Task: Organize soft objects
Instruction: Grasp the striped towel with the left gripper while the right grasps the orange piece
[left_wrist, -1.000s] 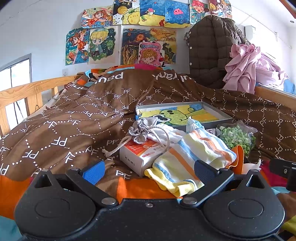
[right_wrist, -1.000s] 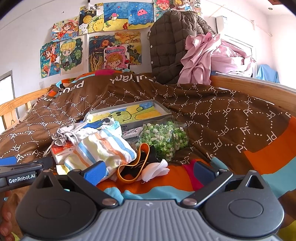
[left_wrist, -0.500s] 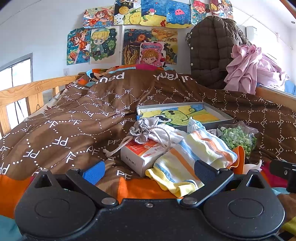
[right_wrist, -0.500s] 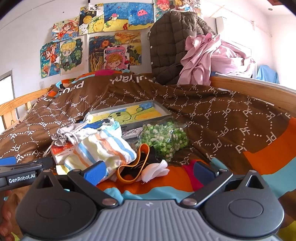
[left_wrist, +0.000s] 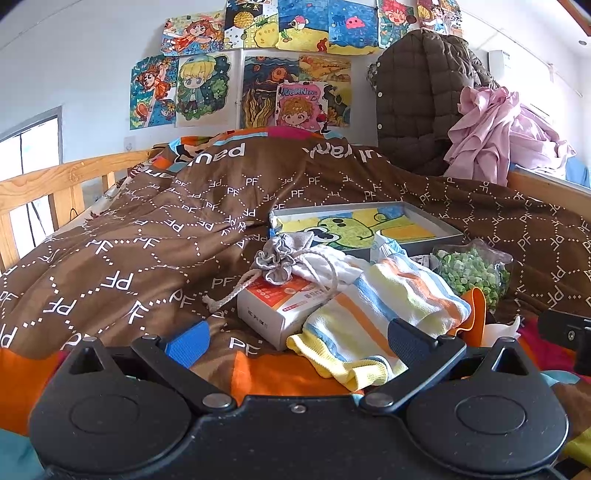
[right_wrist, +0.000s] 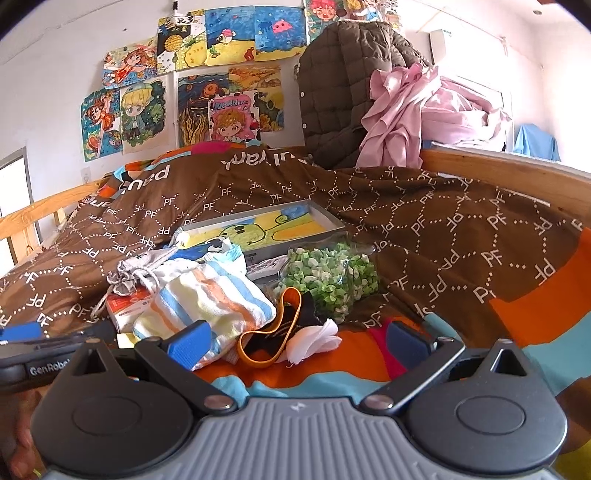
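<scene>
A small pile lies on the brown quilt. A striped towel (left_wrist: 380, 314) (right_wrist: 207, 299) rests partly on a white and orange box (left_wrist: 273, 306). A grey drawstring pouch (left_wrist: 277, 260) (right_wrist: 127, 275) sits on top of the box. An orange-rimmed black sock (right_wrist: 273, 332) and a white tissue (right_wrist: 314, 341) lie beside the towel. A clear bag of green pieces (left_wrist: 471, 269) (right_wrist: 328, 275) is to the right. My left gripper (left_wrist: 295, 339) is open and empty, just short of the towel. My right gripper (right_wrist: 299, 339) is open and empty, just short of the sock.
A shallow grey box with a yellow cartoon picture (left_wrist: 362, 229) (right_wrist: 258, 229) lies behind the pile. A brown padded coat (right_wrist: 343, 85) and pink clothes (right_wrist: 424, 110) hang at the back right. Wooden bed rails (left_wrist: 48, 184) (right_wrist: 517, 177) run along both sides.
Both grippers have barely moved; the left wrist view has shifted slightly. Nothing was taken hold of or let go.
</scene>
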